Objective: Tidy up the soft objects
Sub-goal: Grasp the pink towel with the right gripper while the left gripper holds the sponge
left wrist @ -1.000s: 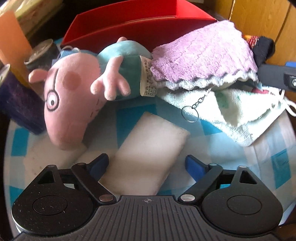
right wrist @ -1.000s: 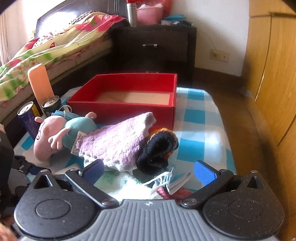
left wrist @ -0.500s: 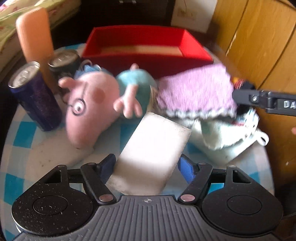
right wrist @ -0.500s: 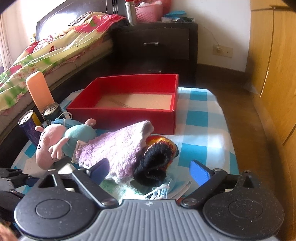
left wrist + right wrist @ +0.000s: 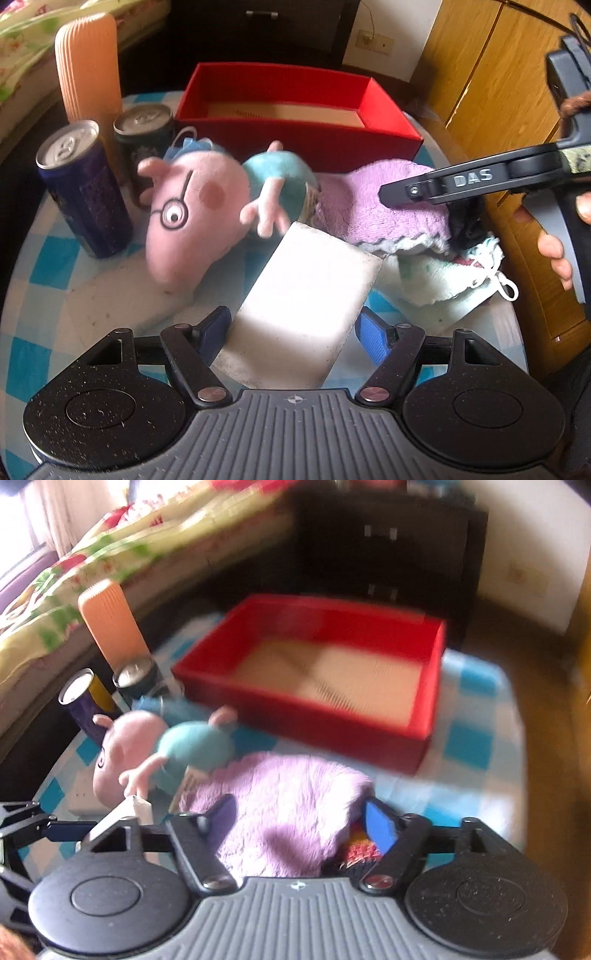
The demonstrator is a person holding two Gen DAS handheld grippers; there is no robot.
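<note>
1. Left gripper (image 5: pixel 293 334): jaws part spread, pinching the near end of a white sponge block (image 5: pixel 306 295); both blue pads lie against its sides and the block juts out above the table toward the toy.
2. Right gripper (image 5: pixel 299 821): jaws have just been closing, now set on either side of the purple towel (image 5: pixel 291 801). The view is blurred, so whether the pads press the pile cannot be told. In the left wrist view it reaches in from the right over the towel, a person's fingers (image 5: pixel 554 254) curled on its handle.
3. Purple towel (image 5: pixel 380 206): fluffy, heaped at centre right, its left edge touching the toy's body, lying over a white and green cloth (image 5: pixel 432 277).
4. Pig plush toy (image 5: pixel 207 206): pink head, glasses, teal body; on its side left of the towel, snout toward the near edge.
5. Black knitted item (image 5: pixel 465 225): tucked under the towel's right end; a red and yellow knit patch (image 5: pixel 360 847) shows beside the right pad.
6. Red box (image 5: pixel 295 110): open, far side of the table, behind toy and towel; pale floor with nothing soft in it.
7. Purple drink can (image 5: pixel 85 188): upright, far left.
8. Dark can (image 5: pixel 144 147): upright, behind the toy's head.
9. Orange ribbed container (image 5: pixel 90 70): upright, behind the cans.
10. Blue and white checked tablecloth (image 5: pixel 44 269): covers the table.
</note>
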